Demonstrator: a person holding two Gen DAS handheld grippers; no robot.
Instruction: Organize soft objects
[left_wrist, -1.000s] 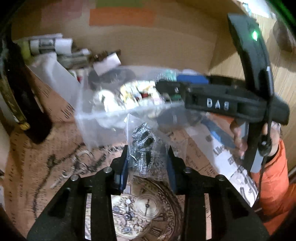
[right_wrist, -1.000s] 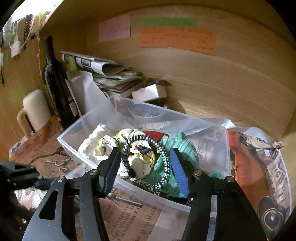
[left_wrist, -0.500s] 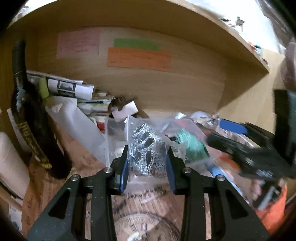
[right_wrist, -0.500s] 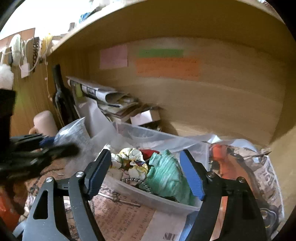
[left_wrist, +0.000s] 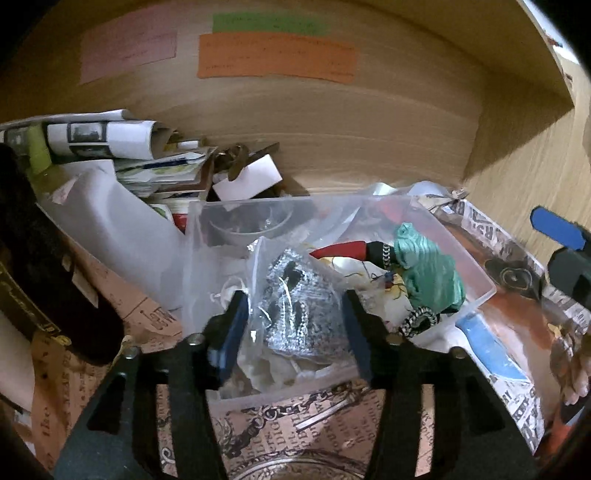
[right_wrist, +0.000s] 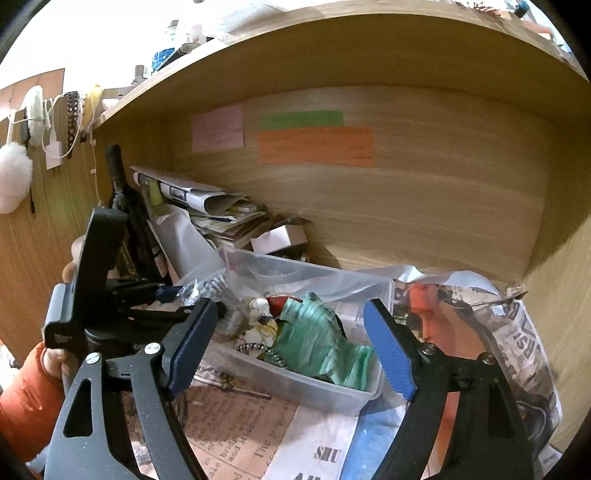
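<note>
My left gripper (left_wrist: 293, 328) is shut on a clear plastic bag holding a silver lace piece (left_wrist: 295, 310), held over the near-left corner of a clear plastic bin (left_wrist: 476, 273). The bin holds a green cloth (left_wrist: 430, 273), a floral cloth, a red piece and a black-and-white cord loop (left_wrist: 419, 319). My right gripper (right_wrist: 291, 347) is open and empty, just in front of the bin (right_wrist: 332, 391), with the green cloth (right_wrist: 317, 347) and cord loop (right_wrist: 258, 350) beyond it. The left gripper and bag (right_wrist: 207, 291) show at the bin's left end.
A dark bottle (left_wrist: 40, 266) stands at the left. Rolled newspapers and a paper stack (left_wrist: 122, 147) lie behind the bin, with a small white box (left_wrist: 247, 177). Coloured notes (right_wrist: 314, 146) stick on the wooden back wall. Printed paper (right_wrist: 236, 424) covers the shelf floor.
My left gripper has lifted the bagged lace from the shelf floor up over the bin. My right gripper has let go of the cord loop into the bin, opened and drawn back.
</note>
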